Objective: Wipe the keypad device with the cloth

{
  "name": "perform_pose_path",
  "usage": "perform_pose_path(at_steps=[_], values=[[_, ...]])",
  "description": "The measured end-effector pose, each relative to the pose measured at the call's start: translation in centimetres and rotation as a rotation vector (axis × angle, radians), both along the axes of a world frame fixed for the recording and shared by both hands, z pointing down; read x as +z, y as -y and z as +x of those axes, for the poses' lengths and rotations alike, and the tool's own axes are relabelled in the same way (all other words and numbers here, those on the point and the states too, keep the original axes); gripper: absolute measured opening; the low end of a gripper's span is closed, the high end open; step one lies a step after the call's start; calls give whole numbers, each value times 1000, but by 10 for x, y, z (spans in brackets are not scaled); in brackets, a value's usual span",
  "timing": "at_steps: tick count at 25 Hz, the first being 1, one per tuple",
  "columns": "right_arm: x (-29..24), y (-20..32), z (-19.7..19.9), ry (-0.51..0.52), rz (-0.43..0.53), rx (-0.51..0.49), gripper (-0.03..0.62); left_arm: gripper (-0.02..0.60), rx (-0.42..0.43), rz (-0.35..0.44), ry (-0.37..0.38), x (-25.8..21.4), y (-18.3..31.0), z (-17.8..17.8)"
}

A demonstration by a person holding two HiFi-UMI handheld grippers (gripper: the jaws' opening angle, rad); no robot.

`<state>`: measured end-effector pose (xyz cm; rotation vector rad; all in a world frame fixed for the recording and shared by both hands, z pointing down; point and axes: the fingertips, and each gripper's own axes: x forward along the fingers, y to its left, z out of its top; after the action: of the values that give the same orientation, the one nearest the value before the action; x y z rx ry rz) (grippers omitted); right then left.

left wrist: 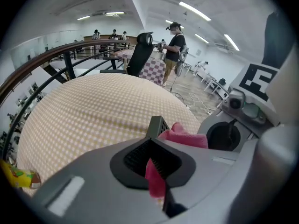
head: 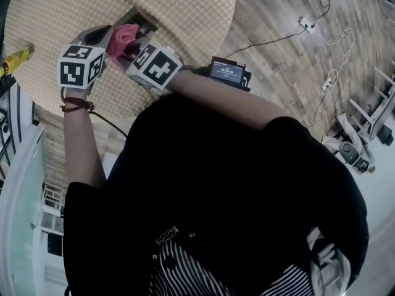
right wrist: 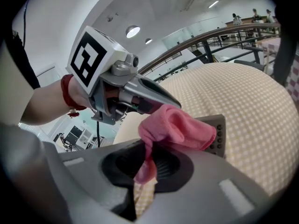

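A round checked tabletop (head: pixel 185 17) is seen below. Over it the left claw (left wrist: pixel 156 160) and the right claw (right wrist: pixel 149 164) are set tip to tip, each clamped on a strip of the pink cloth (right wrist: pixel 177 127). The keypad device (right wrist: pixel 217 135) is partly covered by the bunched cloth. A yellow bottle (head: pixel 17 57) is seen at the tabletop's left edge.

The cloth (right wrist: pixel 180 125) lies over the keypad device (right wrist: pixel 218 133), between left gripper (left wrist: pixel 156 167) and right gripper (right wrist: pixel 149 164), above the table (right wrist: pixel 252 106).
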<state>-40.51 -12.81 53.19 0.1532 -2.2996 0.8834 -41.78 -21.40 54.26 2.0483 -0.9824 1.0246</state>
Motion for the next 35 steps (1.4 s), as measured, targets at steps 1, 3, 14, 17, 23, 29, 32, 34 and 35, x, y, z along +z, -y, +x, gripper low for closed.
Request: perform_pose_path(at_steps=[1,3,14,17,23,29,32,34,35], values=[[2,1,-2,-5,-1,7,48,6,5,-19,14,4,-2,1],[7,4,-6,-12,0,14,48,6,9,-49,28,11,-8,1],[23,18,-19,-49,29,9,48,6,-3,-66,63,19,-5,-5],[30,21,-20,-54,42,6,48,5,1,-63,72,20,-4,-5],[50,20,-16,-52,24,-13,48,5,16,-67,83,21,-3,-3],[91,-7,5,-130,-28,-4,46,6,32,-69,87,22,-4,-4],[102,-10,14,-144,-49,-10,46,6,27,-65,87,21,-5,-3],[102,-10,16,-163,-61,-6,46,5,14,-59,81,21,-4,-3],[100,-9,16,-173,-71,5,46,5,7,-56,77,21,-3,-3]])
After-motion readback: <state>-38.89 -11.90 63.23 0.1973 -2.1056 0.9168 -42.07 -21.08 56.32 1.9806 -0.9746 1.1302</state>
